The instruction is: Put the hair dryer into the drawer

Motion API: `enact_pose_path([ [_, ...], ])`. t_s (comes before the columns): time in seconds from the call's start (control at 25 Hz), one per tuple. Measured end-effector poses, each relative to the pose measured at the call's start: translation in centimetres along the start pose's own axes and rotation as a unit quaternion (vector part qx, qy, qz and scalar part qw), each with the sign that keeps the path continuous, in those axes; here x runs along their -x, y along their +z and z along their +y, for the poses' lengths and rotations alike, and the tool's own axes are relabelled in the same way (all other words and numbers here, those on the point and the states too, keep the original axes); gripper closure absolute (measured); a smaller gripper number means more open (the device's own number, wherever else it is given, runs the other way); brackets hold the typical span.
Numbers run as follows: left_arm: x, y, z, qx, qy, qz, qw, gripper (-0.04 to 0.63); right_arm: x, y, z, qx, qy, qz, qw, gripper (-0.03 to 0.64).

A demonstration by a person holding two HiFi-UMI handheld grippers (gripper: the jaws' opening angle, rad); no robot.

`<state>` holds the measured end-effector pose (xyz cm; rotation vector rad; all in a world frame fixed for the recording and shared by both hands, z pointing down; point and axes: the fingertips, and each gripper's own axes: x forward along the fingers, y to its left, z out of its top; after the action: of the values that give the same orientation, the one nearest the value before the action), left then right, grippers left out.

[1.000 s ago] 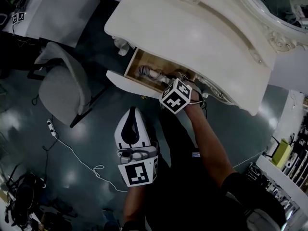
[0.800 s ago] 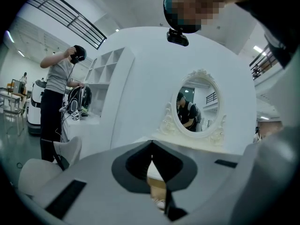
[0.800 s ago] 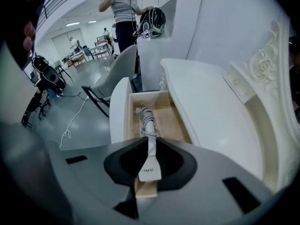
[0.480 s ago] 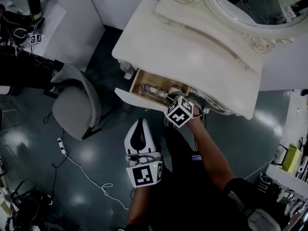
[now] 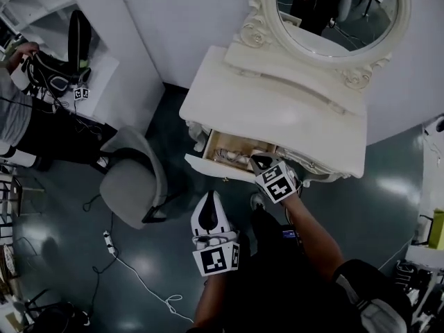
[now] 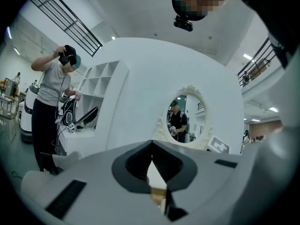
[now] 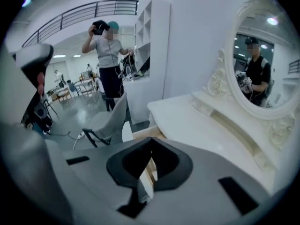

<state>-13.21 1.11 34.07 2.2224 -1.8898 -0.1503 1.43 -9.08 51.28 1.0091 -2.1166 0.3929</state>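
The hair dryer (image 5: 231, 157) lies inside the open wooden drawer (image 5: 216, 169) of the white dressing table (image 5: 291, 113), only partly seen. My right gripper (image 5: 262, 164) hovers above the drawer's right front corner and points down at a slant. Its jaws are shut with nothing between them (image 7: 151, 142). My left gripper (image 5: 209, 201) hangs over the dark floor just in front of the drawer. It points level at the table, and its jaws (image 6: 151, 144) meet at the tips, shut and empty.
A grey chair (image 5: 135, 182) stands left of the drawer. A power strip with a white cable (image 5: 111, 243) lies on the floor. A person (image 6: 51, 93) stands by white shelves (image 5: 111, 40) at the far left. An oval mirror (image 5: 333, 9) tops the table.
My right gripper has lifted out of the drawer, leaving the hair dryer inside. The left gripper has risen too. The head view has pulled back and now takes in the mirror.
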Motion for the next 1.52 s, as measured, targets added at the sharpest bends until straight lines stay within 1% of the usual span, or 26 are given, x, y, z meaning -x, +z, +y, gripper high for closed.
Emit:
enact_pose_path([
  [0.08, 1.0, 0.4, 0.0, 0.000, -0.009, 0.000, 1.0000, 0.572, 2.3, 1.6, 0.2, -0.029, -0.008, -0.037, 0.999, 0.584],
  [0.2, 2.1, 1.0, -0.4, -0.003, -0.028, -0.001, 0.9996, 0.572, 5.9, 3.5, 0.7, -0.066, -0.010, -0.094, 0.993, 0.584],
  [0.4, 3.5, 1.7, -1.5, -0.012, -0.057, -0.003, 0.9983, 0.572, 12.5, 5.7, 1.3, -0.109, -0.010, -0.183, 0.977, 0.584],
  [0.6, 4.4, 1.9, -2.3, -0.008, -0.069, 0.005, 0.9976, 0.572, 18.0, 6.5, 1.6, -0.124, -0.020, -0.243, 0.962, 0.584],
  [0.84, 4.4, 1.9, -4.0, -0.019, -0.077, 0.012, 0.9968, 0.572, 23.3, 6.3, 1.0, -0.136, -0.044, -0.300, 0.943, 0.584],
  [0.96, 4.0, 2.2, -5.0, -0.029, -0.079, 0.010, 0.9964, 0.572, 25.6, 6.8, 0.6, -0.136, -0.046, -0.321, 0.936, 0.584],
  [1.2, 3.7, 2.4, -6.9, -0.026, -0.067, 0.011, 0.9974, 0.572, 27.3, 5.4, 1.5, -0.122, -0.018, -0.327, 0.937, 0.584],
  [1.52, 2.7, 2.2, -9.3, -0.032, -0.056, 0.006, 0.9979, 0.572, 28.3, 3.6, 1.0, -0.132, 0.001, -0.330, 0.935, 0.584],
])
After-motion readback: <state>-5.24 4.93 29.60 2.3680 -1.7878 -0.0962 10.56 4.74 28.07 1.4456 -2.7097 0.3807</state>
